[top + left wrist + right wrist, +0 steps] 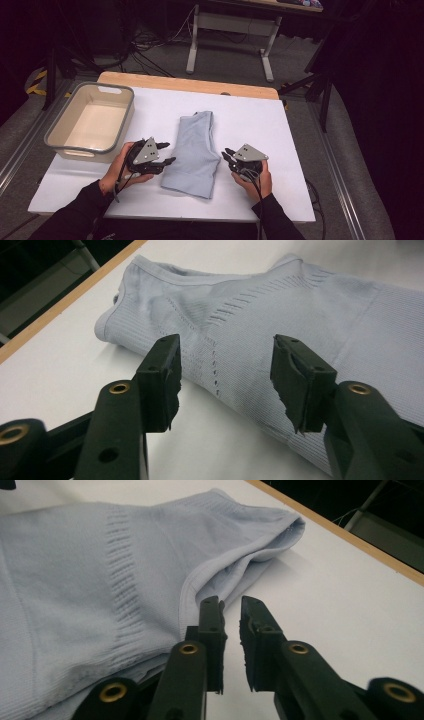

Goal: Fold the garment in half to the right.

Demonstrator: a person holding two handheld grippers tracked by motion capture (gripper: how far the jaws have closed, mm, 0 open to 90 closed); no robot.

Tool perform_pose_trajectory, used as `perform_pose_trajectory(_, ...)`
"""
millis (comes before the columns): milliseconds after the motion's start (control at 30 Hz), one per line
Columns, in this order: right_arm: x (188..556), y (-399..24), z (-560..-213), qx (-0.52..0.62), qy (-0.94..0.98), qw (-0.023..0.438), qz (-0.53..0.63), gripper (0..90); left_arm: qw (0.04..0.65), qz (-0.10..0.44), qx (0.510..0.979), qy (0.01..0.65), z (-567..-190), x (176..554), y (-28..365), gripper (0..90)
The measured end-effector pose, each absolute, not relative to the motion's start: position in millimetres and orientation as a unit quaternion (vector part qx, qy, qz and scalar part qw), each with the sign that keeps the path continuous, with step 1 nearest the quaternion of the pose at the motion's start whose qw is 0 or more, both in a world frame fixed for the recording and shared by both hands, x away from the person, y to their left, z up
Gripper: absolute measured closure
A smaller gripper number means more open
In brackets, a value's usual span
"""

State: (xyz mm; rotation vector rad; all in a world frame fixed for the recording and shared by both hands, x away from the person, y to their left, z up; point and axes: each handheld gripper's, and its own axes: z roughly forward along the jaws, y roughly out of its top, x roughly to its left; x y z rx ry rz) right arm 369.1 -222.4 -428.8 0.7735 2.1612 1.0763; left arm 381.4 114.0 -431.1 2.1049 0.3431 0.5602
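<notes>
I have the folded garment (193,152) lying on the table (280,150), about midway across it, its long side running from my near edge toward the far edge. My left gripper (168,153) sits just beside the garment's left edge, near its closer end; my right gripper (227,155) sits just beside its right edge, at about the same depth. So the garment lies between the 2 grippers. The tub (60,135) stands on the table at the left, behind and to the left of my left gripper. Beyond the table's far edge stands 1 desk frame (230,30) on the floor.
</notes>
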Motion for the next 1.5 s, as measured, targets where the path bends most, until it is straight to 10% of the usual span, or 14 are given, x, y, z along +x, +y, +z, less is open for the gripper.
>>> perform_pose_trajectory(733, 356, -229, -416, 0.280, 0.784, 0.320, 0.453, 39.2, 0.474, 0.244, 0.832, 0.151, -424, 379, 126, 25.2)
perform_pose_trajectory(1500, 335, -246, -421, 0.294, 0.762, 0.350, 0.458, 17.7, 0.496, 0.255, 0.814, 0.163, -428, 363, 143, 12.9)
